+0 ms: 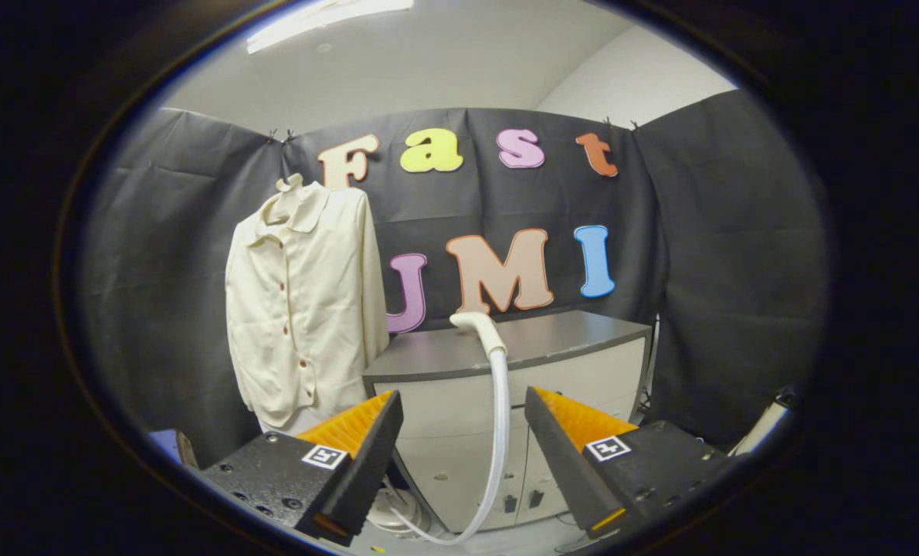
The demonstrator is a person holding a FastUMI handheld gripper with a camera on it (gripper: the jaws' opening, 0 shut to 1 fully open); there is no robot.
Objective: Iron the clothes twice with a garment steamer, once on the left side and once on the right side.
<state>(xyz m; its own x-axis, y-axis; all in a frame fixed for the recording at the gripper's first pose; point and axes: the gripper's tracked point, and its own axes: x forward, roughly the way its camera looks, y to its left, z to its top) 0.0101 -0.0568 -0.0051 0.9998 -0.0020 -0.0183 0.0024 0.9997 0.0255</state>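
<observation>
A cream button-up shirt (305,301) hangs on a hanger against the booth wall, to the left of a cabinet. The white steamer head (473,323) lies on the cabinet's grey top near its front edge. Its white hose (498,432) drops down the cabinet front and curves left to a white base (394,513) on the floor. My gripper (463,405) is open, well short of the cabinet. The hose shows through the gap between the fingers, and the steamer head sits beyond and slightly above the fingertips. Nothing is held.
The cabinet (568,340) has a grey top and pale doors and stands against the black cloth wall. A blue object (167,446) sits low on the left below the shirt. A pale bar (761,428) leans at the far right.
</observation>
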